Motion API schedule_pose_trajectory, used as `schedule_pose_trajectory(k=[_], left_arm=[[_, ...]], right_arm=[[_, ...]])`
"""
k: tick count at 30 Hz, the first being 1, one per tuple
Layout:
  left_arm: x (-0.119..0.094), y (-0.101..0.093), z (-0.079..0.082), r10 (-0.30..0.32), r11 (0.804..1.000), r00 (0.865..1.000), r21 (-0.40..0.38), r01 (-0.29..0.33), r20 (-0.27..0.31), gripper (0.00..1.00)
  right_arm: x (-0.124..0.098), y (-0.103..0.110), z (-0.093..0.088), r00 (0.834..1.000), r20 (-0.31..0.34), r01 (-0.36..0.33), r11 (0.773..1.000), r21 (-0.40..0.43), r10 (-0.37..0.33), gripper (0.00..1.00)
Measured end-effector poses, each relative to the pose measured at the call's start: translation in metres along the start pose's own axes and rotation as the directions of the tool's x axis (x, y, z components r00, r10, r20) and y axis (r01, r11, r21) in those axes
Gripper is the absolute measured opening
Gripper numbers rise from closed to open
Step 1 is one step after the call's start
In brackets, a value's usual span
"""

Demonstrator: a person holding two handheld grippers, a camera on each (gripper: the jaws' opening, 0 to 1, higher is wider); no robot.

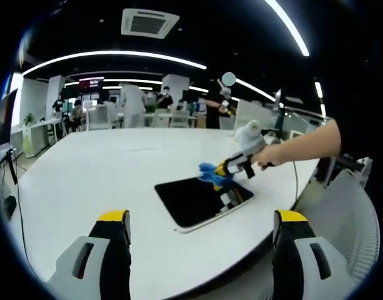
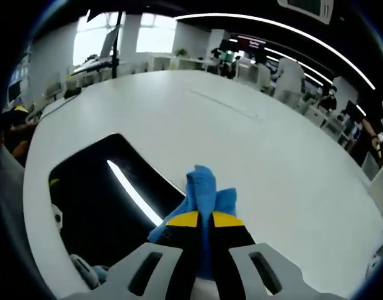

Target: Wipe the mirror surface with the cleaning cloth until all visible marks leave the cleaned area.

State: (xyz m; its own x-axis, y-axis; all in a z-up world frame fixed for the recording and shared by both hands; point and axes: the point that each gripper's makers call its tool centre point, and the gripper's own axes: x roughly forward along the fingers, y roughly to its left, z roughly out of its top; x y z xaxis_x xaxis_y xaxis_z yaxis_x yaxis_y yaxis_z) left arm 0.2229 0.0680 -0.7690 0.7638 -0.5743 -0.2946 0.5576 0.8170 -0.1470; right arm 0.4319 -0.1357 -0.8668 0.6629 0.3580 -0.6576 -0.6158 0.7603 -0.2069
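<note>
Pinched tight in my right gripper (image 2: pixel 203 220) is the blue cleaning cloth (image 2: pixel 202 190), bunched and poking past the yellow tips. It rests at the mirror's (image 2: pixel 100 194) far edge; the mirror is a dark, rounded rectangle lying flat on the white table (image 2: pixel 241 137) (a ceiling light streaks across it). My left gripper (image 1: pixel 200 220) hangs open, holding nothing

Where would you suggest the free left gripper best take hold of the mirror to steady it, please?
Probably the mirror's near pale edge, by the corner pointing toward the left gripper, approached low from the table's near side. It lies flat, so only its thin rim offers purchase, and that corner is away from the right gripper, which is shut on the blue cloth at the far edge.
</note>
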Motion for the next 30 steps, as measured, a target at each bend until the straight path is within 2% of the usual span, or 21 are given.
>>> schedule_pose_trajectory(k=[6,14,17,25,27,30], left_arm=[[0.000,0.000,0.000,0.000,1.000,1.000,0.000,0.000,0.000,0.95],[0.000,0.000,-0.001,0.000,1.000,1.000,0.001,0.000,-0.006,0.95],[0.000,0.002,-0.004,0.006,1.000,1.000,-0.004,-0.006,-0.023,0.95],[0.000,0.001,-0.004,0.006,1.000,1.000,-0.001,-0.006,-0.024,0.96],[0.000,0.000,-0.005,0.005,1.000,1.000,0.004,-0.005,-0.028,0.94],[0.000,0.000,-0.005,0.003,1.000,0.999,0.010,-0.003,-0.032,0.94]], right_arm=[[-0.001,0.001,0.000,1.000,0.002,-0.003,1.000,0.003,0.003,0.00],[-0.001,0.001,0.001,1.000,-0.010,-0.007,0.999,-0.045,0.007,0.00],[-0.002,0.000,0.001,1.000,-0.011,-0.007,1.000,-0.027,0.006,0.00],[-0.019,-0.013,0.004,1.000,0.001,0.015,1.000,-0.027,-0.015,0.00],[-0.025,-0.018,0.007,0.999,0.006,0.036,0.997,-0.061,-0.036,0.00],[-0.033,-0.022,0.010,0.999,0.022,0.039,0.998,-0.047,-0.038,0.00]])
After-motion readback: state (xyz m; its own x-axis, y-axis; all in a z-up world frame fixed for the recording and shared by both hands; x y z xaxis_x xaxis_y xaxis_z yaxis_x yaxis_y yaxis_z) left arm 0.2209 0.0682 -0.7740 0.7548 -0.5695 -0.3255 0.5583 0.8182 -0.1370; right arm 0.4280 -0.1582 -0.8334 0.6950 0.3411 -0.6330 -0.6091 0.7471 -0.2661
